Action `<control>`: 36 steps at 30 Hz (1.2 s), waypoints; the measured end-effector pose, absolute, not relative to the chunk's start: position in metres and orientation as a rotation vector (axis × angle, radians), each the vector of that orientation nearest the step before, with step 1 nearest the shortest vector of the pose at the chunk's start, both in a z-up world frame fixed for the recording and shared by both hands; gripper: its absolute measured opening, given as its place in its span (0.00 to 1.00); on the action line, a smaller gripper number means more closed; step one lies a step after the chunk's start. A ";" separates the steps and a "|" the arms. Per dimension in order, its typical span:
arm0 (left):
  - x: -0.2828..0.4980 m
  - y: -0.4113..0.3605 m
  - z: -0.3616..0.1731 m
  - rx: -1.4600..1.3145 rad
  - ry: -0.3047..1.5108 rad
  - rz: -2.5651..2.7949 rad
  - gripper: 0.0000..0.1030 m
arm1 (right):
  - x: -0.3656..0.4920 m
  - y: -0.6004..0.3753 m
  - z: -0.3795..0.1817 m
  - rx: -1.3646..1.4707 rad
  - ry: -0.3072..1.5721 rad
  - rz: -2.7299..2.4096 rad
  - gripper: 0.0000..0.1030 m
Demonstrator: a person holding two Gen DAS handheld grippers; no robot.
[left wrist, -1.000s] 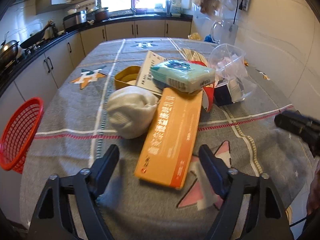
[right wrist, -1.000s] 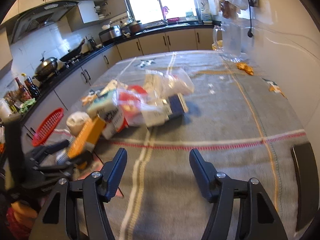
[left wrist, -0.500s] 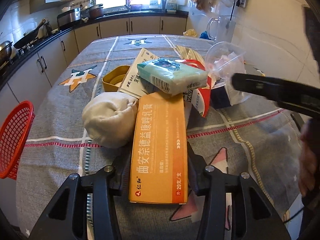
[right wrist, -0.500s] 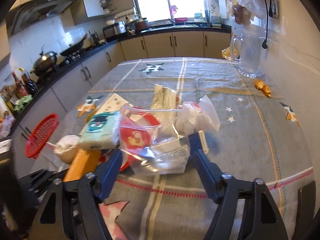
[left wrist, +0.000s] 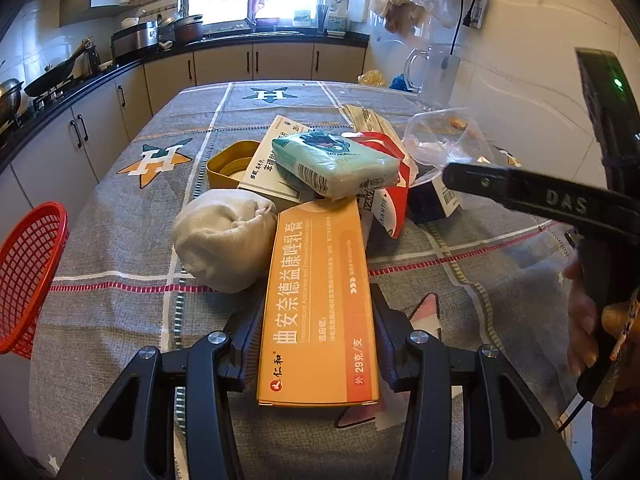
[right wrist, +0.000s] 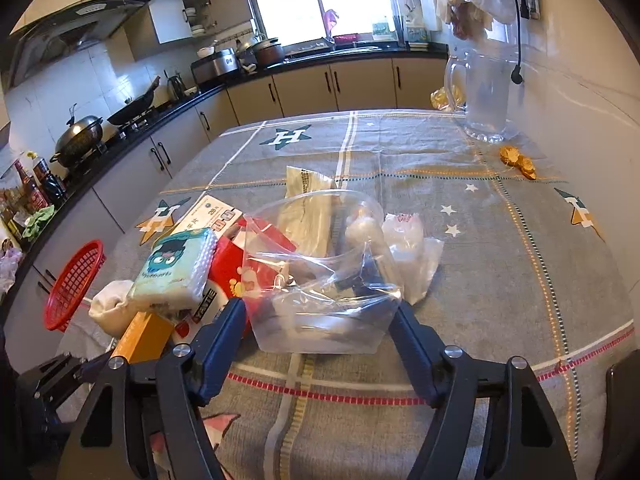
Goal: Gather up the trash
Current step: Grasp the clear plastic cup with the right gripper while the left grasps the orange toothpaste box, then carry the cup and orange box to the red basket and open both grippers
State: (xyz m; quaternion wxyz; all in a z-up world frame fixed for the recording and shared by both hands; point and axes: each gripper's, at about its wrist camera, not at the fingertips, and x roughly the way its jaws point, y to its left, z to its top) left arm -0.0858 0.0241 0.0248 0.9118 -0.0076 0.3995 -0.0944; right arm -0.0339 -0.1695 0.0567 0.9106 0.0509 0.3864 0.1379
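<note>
A pile of trash lies on the grey tablecloth [left wrist: 120, 248]. My left gripper [left wrist: 318, 312] is shut on a long orange box [left wrist: 318, 300], its near end between the fingers. Beside the box lie a white cloth ball [left wrist: 224, 240], a teal tissue pack [left wrist: 336, 162], a white box [left wrist: 268, 160], a red packet [left wrist: 390, 200] and a clear plastic bag [left wrist: 444, 140]. My right gripper [right wrist: 318, 316] is open, its fingers on either side of the clear plastic bag [right wrist: 320, 280]. It also shows in the left wrist view [left wrist: 520, 196].
A red basket [left wrist: 28, 272] stands off the table's left edge, also in the right wrist view [right wrist: 72, 284]. A glass pitcher [right wrist: 486, 96] and orange scraps [right wrist: 518, 162] sit at the far right by the wall. Kitchen counters run along the left and back.
My left gripper closed in on the orange box and shut on it. My right gripper moved forward to the clear plastic bag, which now sits between its open fingers.
</note>
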 end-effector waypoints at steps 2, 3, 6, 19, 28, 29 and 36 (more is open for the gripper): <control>-0.087 0.024 0.027 -0.020 0.820 -0.197 0.44 | -0.041 -0.172 0.058 0.114 0.789 0.290 0.74; -0.088 0.023 0.028 -0.020 0.817 -0.197 0.44 | -0.044 -0.173 0.058 0.115 0.787 0.294 0.74; -0.090 0.024 0.031 -0.020 0.812 -0.198 0.44 | -0.055 -0.176 0.061 0.126 0.776 0.302 0.74; -0.103 0.021 0.054 -0.011 0.762 -0.209 0.44 | -0.095 -0.189 0.090 0.159 0.696 0.336 0.73; -0.112 0.030 0.068 -0.021 0.730 -0.186 0.44 | -0.107 -0.177 0.093 0.144 0.688 0.388 0.73; -0.113 0.032 0.069 -0.023 0.726 -0.181 0.44 | -0.107 -0.176 0.094 0.144 0.688 0.393 0.73; -0.115 0.051 0.078 -0.049 0.703 -0.139 0.44 | -0.107 -0.157 0.101 0.126 0.686 0.449 0.73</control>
